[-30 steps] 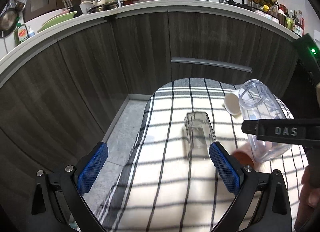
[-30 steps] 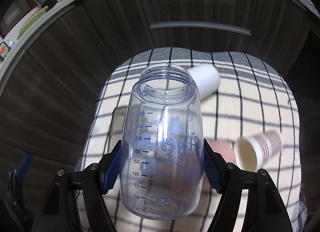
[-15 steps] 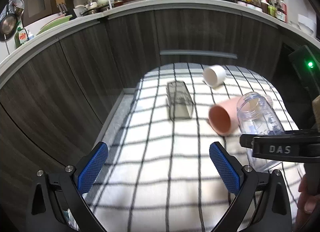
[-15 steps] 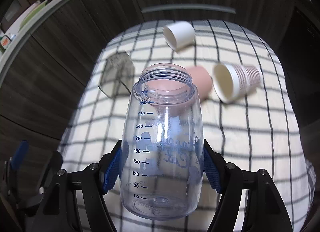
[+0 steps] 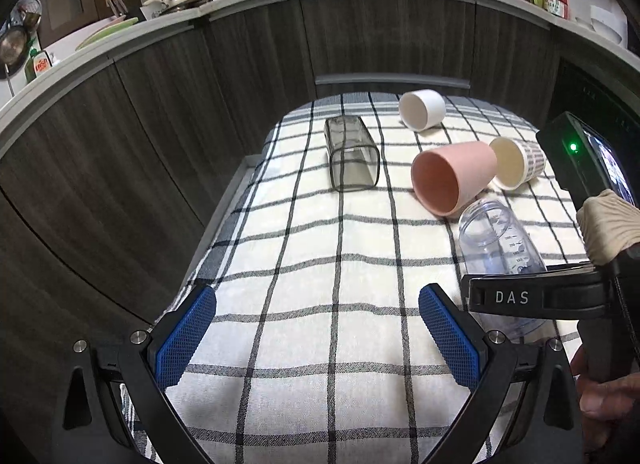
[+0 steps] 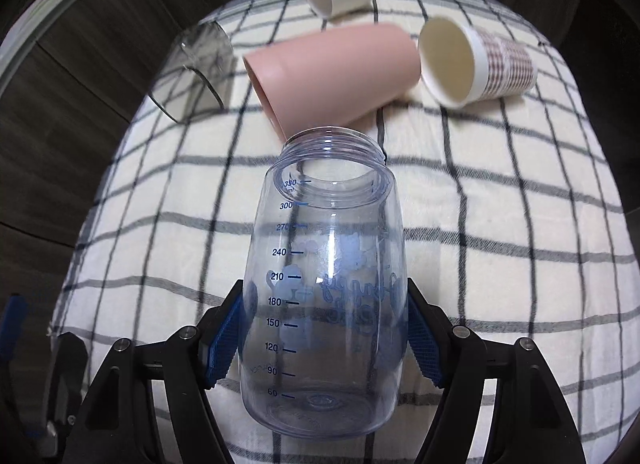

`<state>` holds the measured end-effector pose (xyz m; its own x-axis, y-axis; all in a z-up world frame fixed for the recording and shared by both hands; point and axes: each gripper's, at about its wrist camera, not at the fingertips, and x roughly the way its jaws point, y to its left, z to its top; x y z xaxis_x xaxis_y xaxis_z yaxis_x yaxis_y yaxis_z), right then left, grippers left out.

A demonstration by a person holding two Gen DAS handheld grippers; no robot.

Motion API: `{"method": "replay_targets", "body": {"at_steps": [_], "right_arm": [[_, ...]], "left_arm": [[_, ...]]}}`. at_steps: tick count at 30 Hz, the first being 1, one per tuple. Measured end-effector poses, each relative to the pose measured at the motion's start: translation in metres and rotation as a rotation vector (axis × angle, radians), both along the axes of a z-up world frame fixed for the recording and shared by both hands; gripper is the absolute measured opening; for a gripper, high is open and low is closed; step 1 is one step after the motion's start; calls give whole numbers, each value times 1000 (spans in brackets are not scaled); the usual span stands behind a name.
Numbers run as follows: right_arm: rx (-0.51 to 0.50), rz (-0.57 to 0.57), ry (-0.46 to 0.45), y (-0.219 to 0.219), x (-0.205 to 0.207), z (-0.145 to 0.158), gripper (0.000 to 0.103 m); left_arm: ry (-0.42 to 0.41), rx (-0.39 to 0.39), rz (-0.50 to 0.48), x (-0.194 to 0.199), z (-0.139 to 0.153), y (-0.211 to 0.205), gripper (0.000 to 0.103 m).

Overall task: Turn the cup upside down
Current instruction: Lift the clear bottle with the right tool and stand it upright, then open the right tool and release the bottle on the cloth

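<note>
Clear plastic bottle (image 6: 324, 304) clamped mid-body in right gripper (image 6: 324, 338) jaws, mouth forward, ready for inverting; left gripper (image 5: 316, 334) jaws wide, empty.

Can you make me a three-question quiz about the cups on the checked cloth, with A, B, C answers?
1. Where is the white cup?
A. At the far end of the checked cloth
B. Inside the pink cup
C. Between the left gripper's fingers

2. How many cups lie on the cloth, not counting the one being held?
A. Two
B. Four
C. Six

3. What is the right gripper doing?
A. Hanging open with nothing in it
B. Shut on the clear measuring cup
C. Shut on the pink cup

Answers:
1. A, it lies on its side nearest the cabinets.
2. B: the white cup, the pink cup, the patterned paper cup and the square glass.
3. B, both blue pads press its sides, while the left gripper is open.
</note>
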<state>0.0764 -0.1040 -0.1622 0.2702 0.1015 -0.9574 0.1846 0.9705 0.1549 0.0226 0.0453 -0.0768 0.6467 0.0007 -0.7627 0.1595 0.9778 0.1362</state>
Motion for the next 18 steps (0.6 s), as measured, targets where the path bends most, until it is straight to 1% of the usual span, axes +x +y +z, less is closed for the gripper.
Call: {"method": "replay_targets", "body": {"at_steps": [3, 8, 10, 12, 18], "right_arm": [[-3, 4, -8, -1, 1, -2, 72], [10, -5, -2, -6, 1, -2, 73], [15, -10, -11, -7, 1, 1, 83], [8, -7, -31, -7, 0, 7, 86], [19, -8, -74, -11, -7, 27, 86]], "left_arm": [[5, -1, -3, 3, -1, 0, 103], [-9, 7, -7, 3, 4, -1, 103], [-12, 10, -8, 3, 6, -2, 103], [-14, 11, -10, 2, 8, -3, 103], [-32, 3, -13, -4, 19, -7, 103]]}}
